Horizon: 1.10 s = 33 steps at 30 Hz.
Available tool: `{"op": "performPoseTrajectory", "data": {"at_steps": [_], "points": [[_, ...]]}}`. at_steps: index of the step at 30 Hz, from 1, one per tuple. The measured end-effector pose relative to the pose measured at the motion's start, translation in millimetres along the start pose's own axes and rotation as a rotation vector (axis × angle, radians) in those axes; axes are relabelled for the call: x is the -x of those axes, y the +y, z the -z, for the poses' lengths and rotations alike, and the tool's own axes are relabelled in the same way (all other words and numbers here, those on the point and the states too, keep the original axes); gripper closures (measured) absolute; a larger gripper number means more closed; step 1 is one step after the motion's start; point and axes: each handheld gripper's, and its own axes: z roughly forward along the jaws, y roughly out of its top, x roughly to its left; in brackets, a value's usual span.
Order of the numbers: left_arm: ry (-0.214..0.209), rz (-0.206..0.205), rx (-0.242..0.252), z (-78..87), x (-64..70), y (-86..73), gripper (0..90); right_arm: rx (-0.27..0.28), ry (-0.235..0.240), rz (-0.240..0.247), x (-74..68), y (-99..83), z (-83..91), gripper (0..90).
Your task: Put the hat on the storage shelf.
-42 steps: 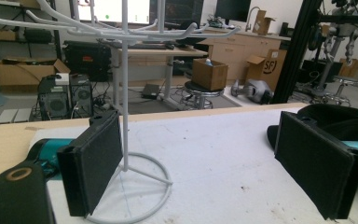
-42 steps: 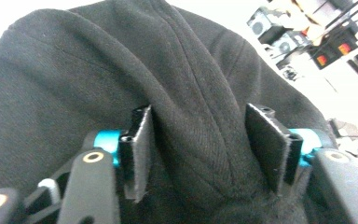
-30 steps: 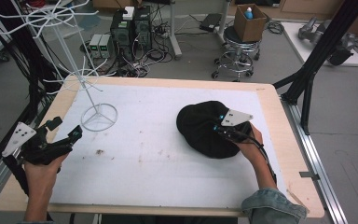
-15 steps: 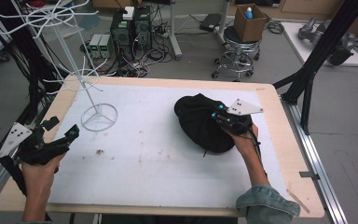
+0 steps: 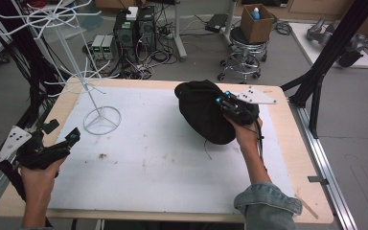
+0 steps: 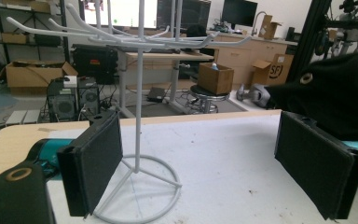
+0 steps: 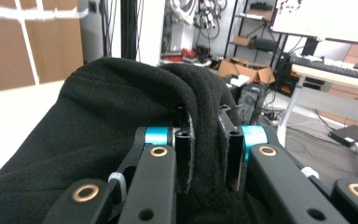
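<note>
Black fabric cap [image 5: 202,111], bunched and folded, pinched by right gripper [image 5: 224,101].

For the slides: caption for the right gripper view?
Right gripper, jaws shut on a fold of the black hat.

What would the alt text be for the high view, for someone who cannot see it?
A person's right gripper clamps a black fabric hat, lifting it over the far right of a white-topped table. The left gripper hovers open near the table's left edge, beside a white wire hat stand. Beyond the table are a stool and computer equipment on the floor.
</note>
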Motion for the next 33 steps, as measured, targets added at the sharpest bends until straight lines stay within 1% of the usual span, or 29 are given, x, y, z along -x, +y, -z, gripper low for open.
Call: {"op": "performPoseTrajectory", "data": {"at_steps": [3, 4, 5, 7, 9, 11, 18, 20, 22, 24, 25, 29, 33], "points": [[0.002, -0.006, 0.0, 0.6, -0.4, 0.6, 15.3, 0.02, -0.005, 0.001, 0.0, 12.4, -4.6, 80.7], [0.004, -0.007, 0.002, 1.0, -0.6, 0.9, 15.3, 0.02, 0.0, -0.014, -0.7, 16.5, -5.8, 80.7], [0.005, -0.007, 0.003, 1.8, -0.8, 1.3, 15.3, 0.033, -0.003, -0.002, 0.2, 20.9, -7.9, 80.7], [0.008, -0.008, 0.006, 3.2, -1.2, 2.0, 15.3, 0.05, 0.0, -0.006, 0.7, 29.4, -10.8, 80.7], [0.011, -0.009, 0.005, 4.8, -1.0, 1.9, 15.3, 0.062, -0.003, 0.002, 1.7, 38.6, -13.4, 80.7], [0.014, -0.01, 0.003, 6.6, -1.0, 1.4, 15.3, 0.075, 0.002, -0.006, 4.3, 47.6, -15.9, 80.7], [0.036, -0.014, 0.001, 18.5, -1.1, 0.8, 15.3, 0.13, 0.005, -0.019, 13.1, 78.2, -24.4, 80.7], [0.043, -0.017, -0.003, 22.3, -1.6, 0.5, 15.3, 0.136, 0.009, -0.022, 14.5, 86.0, -28.3, 80.6], [0.049, -0.014, -0.001, 25.9, -2.1, 0.0, 15.3, 0.151, 0.018, -0.018, 14.5, 93.0, -32.9, 80.6], [0.052, -0.013, 0.0, 29.2, -2.4, -0.6, 15.3, 0.16, 0.029, -0.03, 14.0, 102.6, -39.1, 80.6], [0.055, -0.015, -0.001, 30.8, -2.7, -1.0, 15.3, 0.16, 0.029, -0.03, 14.0, 102.6, -39.1, 80.6], [0.063, -0.018, -0.006, 35.8, -5.1, -2.2, 15.4, 0.18, 0.045, -0.047, 11.8, 114.9, -47.5, 80.5], [0.068, -0.014, 0.001, 39.2, -7.5, -2.3, 15.4, 0.197, 0.054, -0.036, 8.1, 127.1, -55.5, 80.5]]}}
